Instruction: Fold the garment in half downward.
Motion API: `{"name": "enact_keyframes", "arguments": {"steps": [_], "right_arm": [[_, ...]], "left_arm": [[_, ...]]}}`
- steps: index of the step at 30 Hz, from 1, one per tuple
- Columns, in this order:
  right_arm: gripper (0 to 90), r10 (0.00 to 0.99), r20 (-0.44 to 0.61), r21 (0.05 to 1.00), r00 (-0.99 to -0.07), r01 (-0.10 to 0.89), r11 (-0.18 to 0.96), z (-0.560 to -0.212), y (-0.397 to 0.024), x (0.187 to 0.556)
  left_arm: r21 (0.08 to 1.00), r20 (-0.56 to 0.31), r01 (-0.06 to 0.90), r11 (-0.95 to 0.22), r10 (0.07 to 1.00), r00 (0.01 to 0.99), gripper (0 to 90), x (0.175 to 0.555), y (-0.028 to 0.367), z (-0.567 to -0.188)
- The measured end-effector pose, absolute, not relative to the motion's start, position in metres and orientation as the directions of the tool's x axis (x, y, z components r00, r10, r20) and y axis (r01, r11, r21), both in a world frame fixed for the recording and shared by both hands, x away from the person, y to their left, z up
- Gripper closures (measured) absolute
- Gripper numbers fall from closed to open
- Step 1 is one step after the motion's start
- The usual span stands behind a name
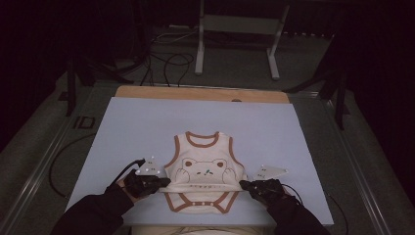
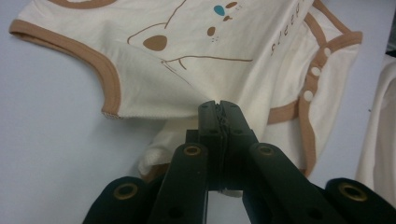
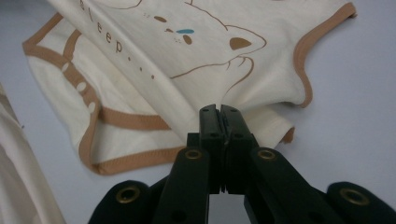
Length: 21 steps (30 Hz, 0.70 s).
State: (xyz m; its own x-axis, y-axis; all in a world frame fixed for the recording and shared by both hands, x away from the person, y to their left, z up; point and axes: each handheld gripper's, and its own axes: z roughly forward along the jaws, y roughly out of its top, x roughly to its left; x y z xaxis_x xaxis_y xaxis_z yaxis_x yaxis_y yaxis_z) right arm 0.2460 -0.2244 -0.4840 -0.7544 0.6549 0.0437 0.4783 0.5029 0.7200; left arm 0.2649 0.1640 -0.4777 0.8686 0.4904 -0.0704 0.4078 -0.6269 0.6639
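Black jaws of the left gripper (image 2: pixel 219 106) rise closest to its camera, pressed together on a fold of the cream baby bodysuit (image 2: pixel 224 51) just ahead of their tips, with the snap-button crotch off to their right. Likewise the right gripper (image 3: pixel 219 109) is clamped on the opposite side of the garment, its bear print lying just beyond the tips. From above, the bodysuit (image 1: pixel 203 169) lies on the pale blue surface (image 1: pixel 147 127), stretched between left gripper (image 1: pixel 165 182) and right gripper (image 1: pixel 243 184)

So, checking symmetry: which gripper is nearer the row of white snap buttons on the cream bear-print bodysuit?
Neither clearly: left gripper and right gripper pinch opposite side edges of the bodysuit, flanking the snaps.
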Motion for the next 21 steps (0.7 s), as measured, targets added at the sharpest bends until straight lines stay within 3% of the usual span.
{"name": "enact_keyframes", "arguments": {"steps": [21], "right_arm": [[88.8, 0.644, 0.065, 0.677, -0.762, 0.508, 0.533, -0.506, -0.226, 0.236]], "left_arm": [[0.609, -0.124, 0.448, -0.654, 0.480, 0.869, 90.0, 0.257, 0.162, -0.505]]}}
